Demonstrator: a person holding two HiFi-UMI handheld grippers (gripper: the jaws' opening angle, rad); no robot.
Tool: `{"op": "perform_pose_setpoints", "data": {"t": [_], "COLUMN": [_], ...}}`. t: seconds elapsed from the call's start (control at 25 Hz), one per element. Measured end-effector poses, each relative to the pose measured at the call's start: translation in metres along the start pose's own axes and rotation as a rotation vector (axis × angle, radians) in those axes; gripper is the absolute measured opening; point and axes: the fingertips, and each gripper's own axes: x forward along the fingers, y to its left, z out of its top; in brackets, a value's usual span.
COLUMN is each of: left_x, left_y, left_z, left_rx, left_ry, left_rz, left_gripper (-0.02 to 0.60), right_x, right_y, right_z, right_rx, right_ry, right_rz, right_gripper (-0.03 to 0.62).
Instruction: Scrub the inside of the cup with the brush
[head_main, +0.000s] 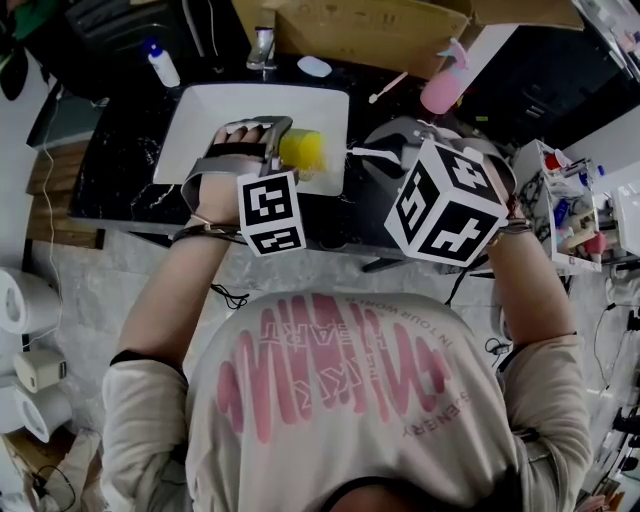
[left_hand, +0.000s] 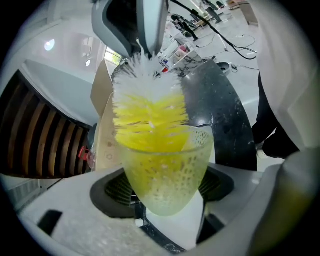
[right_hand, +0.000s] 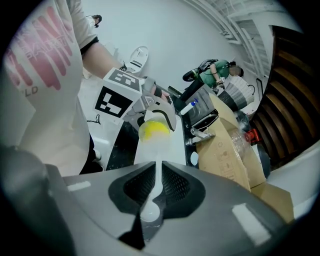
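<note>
A translucent yellowish cup (head_main: 301, 150) is held sideways over the white sink basin (head_main: 200, 115), with my left gripper (head_main: 278, 150) shut on it. In the left gripper view the cup (left_hand: 165, 175) sits between the jaws, mouth facing away. A brush with yellow and white bristles (left_hand: 150, 115) is partly inside the cup's mouth. Its thin white handle (head_main: 366, 153) runs right to my right gripper (head_main: 388, 152), which is shut on it. In the right gripper view the handle (right_hand: 157, 175) is clamped between the jaws and leads to the cup (right_hand: 154, 131).
The sink sits in a black countertop (head_main: 110, 170) with a faucet (head_main: 263, 45) behind it. A white bottle with a blue cap (head_main: 160, 62), a pink spray bottle (head_main: 445, 85) and a cardboard box (head_main: 370, 30) stand at the back. A cluttered shelf (head_main: 565, 210) is at right.
</note>
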Motion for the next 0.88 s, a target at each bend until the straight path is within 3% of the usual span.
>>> {"op": "perform_pose_setpoints", "data": {"t": [0.2, 0.48, 0.88], "left_x": [-0.010, -0.031, -0.044], "left_y": [-0.002, 0.001, 0.019], "left_z": [0.008, 0.019, 0.031], "left_rx": [0.045, 0.013, -0.204], "left_ry": [-0.081, -0.243, -0.361], "left_rz": [0.007, 0.001, -0.002], "left_gripper": [0.371, 0.370, 0.370], "right_x": [-0.002, -0.001, 0.000], "right_y": [0.001, 0.003, 0.001], "right_z": [-0.003, -0.010, -0.011], "right_rx": [0.020, 0.074, 0.132], "right_ry": [-0.015, -0.048, -0.090], "right_rz": [0.009, 0.033, 0.029], "right_gripper": [0.051, 0.051, 0.051]}}
